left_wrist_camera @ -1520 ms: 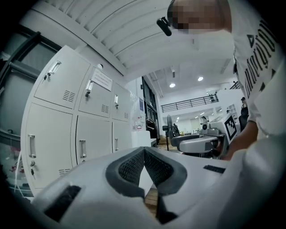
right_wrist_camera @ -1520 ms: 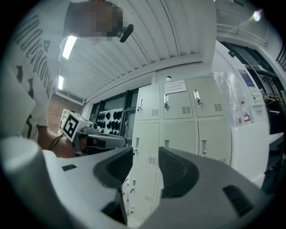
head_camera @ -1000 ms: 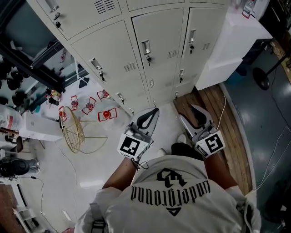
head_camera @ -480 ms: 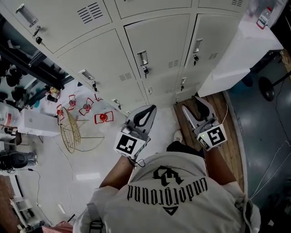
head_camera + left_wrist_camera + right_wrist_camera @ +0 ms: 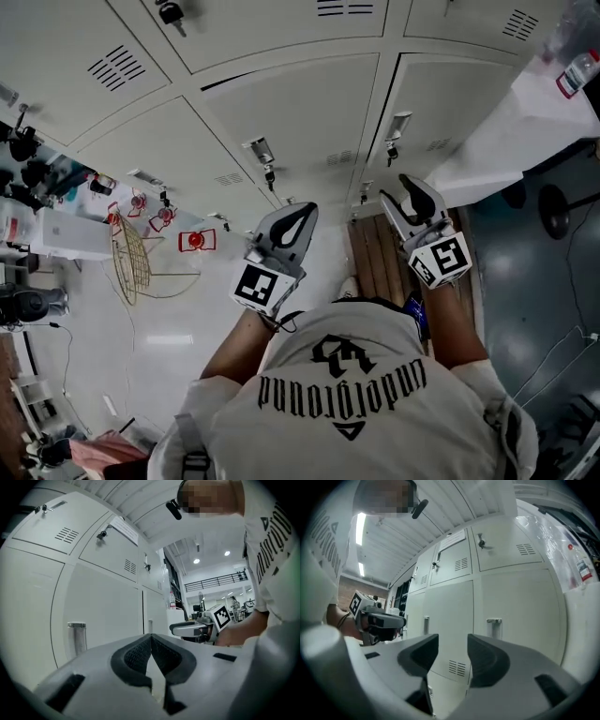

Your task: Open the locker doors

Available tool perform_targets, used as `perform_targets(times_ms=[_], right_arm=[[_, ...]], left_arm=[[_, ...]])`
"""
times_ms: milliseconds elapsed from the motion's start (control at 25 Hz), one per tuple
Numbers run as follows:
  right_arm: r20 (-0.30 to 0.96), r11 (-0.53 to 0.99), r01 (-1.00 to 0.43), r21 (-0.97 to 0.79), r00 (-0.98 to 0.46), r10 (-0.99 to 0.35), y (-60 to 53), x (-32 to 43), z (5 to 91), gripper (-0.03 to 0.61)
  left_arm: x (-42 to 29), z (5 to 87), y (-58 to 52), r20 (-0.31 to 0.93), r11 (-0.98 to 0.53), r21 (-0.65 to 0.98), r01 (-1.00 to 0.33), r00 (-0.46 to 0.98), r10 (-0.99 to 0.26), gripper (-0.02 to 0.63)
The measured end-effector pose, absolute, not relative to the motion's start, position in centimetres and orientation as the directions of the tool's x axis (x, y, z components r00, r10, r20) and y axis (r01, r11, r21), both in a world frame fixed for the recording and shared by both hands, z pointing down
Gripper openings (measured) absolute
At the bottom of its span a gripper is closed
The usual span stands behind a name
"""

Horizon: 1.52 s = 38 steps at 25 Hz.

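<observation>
Closing on the locker doors [image 5: 300,103], nearer than a second ago and all still shut straight ahead; left gripper [image 5: 296,216] fingers pinched together, right gripper [image 5: 403,190] fingers apart and empty, no handle [image 5: 398,125] engaged yet.

The glossy white floor [image 5: 141,375] runs up to the lockers [image 5: 281,103]. A gold wire frame [image 5: 131,261] lies on it near the lockers' foot, with red-and-white pieces [image 5: 195,241] just beside their base. Wooden boards [image 5: 370,267] butt against the lockers.
</observation>
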State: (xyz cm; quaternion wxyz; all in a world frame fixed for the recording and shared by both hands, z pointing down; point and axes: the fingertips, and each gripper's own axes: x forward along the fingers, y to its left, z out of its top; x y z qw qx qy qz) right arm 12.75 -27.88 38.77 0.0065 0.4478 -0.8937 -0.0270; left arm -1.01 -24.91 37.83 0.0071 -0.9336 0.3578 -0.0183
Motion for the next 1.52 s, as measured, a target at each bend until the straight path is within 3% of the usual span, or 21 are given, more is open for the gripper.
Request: perform_targets(times_ms=[520, 1520], right_arm=[[0.028, 0.657, -0.754, 0.028, -0.656, -0.754, -37.1, 16.0, 41.4, 0.202], [0.026, 0.679, -0.733, 0.039, -0.678, -0.734, -42.1, 13.5, 42.0, 0.200]], left_arm=[[3.2, 40.2, -31.0, 0.050, -0.710, -0.069, -0.700, 0.709, -0.704, 0.008], [5.2, 42.4, -36.0, 0.100, -0.764, 0.003, -0.645, 0.761, -0.641, 0.008]])
